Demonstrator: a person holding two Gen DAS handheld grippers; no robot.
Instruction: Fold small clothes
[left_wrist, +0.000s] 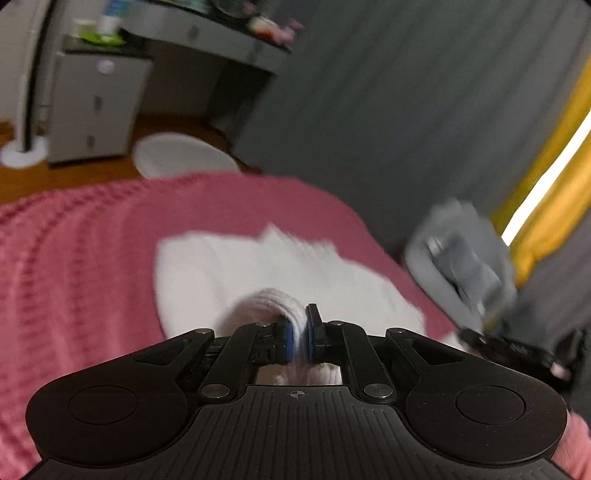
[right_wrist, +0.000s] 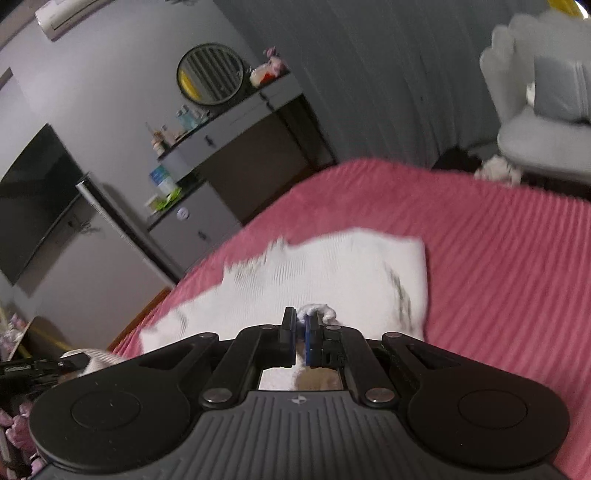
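Where the left wrist view looks along its own fingers, the left gripper is seen closed on a thick ribbed fold of the white garment, the cloth pinched between the two blue-faced pads. Beyond the pinch, the garment is spread on the pink blanket, its far edge blurred. At the right edge of this view the right gripper is glimpsed low over the blanket, blurred, with a grey-gloved hand above it. Across the room a white cabinet is seen on the wooden floor. In the right wrist view, the right gripper is shown clamped on a small bunched edge of the white garment, which lies flat on the pink blanket. A desk carrying a round mirror is seen against the wall.
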